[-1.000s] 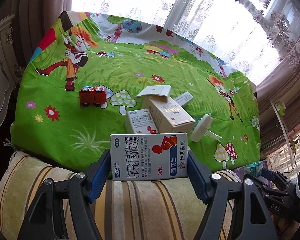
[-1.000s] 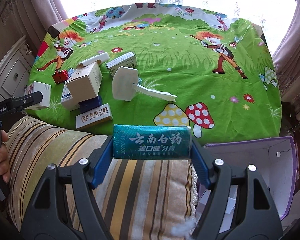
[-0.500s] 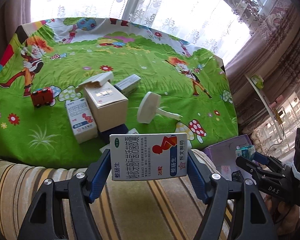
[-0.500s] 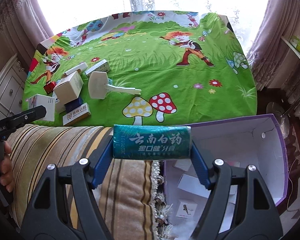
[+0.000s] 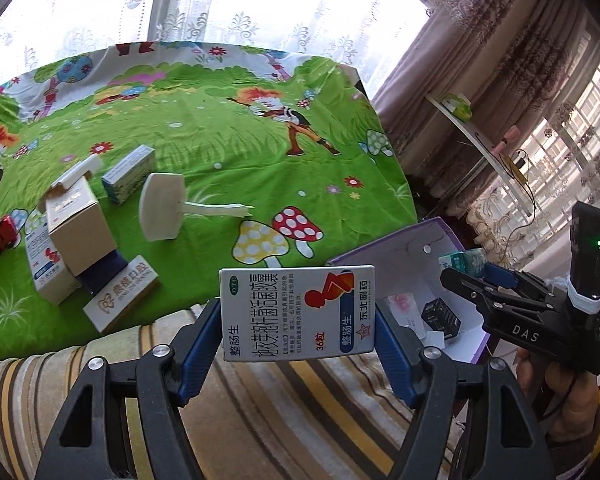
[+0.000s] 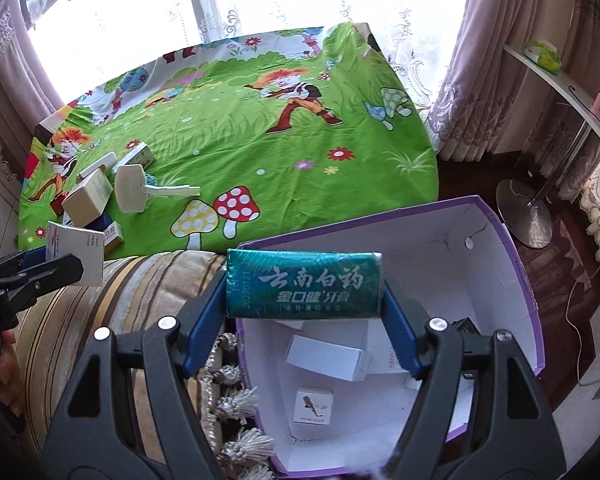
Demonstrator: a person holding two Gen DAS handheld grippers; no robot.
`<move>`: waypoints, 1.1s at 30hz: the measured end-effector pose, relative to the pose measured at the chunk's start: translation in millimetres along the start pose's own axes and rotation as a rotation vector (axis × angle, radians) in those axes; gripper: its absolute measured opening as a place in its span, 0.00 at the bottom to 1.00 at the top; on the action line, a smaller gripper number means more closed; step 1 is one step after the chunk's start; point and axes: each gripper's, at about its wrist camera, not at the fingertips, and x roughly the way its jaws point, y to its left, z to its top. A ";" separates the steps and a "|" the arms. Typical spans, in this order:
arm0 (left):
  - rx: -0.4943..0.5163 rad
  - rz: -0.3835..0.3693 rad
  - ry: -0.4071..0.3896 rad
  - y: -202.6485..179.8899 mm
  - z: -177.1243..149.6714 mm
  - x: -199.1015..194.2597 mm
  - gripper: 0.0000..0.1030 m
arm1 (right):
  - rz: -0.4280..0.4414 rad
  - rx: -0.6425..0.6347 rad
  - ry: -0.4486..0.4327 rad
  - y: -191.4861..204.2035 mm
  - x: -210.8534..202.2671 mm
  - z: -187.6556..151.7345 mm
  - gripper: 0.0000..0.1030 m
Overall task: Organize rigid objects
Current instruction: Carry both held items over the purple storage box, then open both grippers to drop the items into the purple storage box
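A green cartoon-print cloth (image 6: 260, 136) covers the bed by a lace-curtained window; a striped cushion (image 5: 260, 392) lies along its near edge. A purple-edged open box (image 6: 512, 276) sits just beside the cloth's near right corner. Loose cartons cluster at the cloth's left — their small print is unreadable. The box's contents are partly hidden behind the right gripper (image 6: 303, 312), which tilts down over the box, clamped on a teal toothpaste carton (image 6: 304, 284). The left gripper (image 5: 298, 332) hangs over the cushion, gripping a white medicine box (image 5: 298, 314)
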 end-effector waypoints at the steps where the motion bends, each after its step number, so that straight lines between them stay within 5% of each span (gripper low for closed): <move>1: 0.013 -0.010 0.007 -6.3 0.3 2.8 0.71 | -0.008 0.005 -0.004 -3.4 -1.3 -0.3 0.73; 23: 0.180 -0.171 0.077 -84.6 -3.7 32.5 0.71 | -0.125 0.099 -0.072 -47.4 -22.1 -1.5 0.73; 33: 0.220 -0.249 0.091 -97.6 -6.5 34.5 0.81 | -0.132 0.125 -0.055 -54.0 -18.6 -2.2 0.81</move>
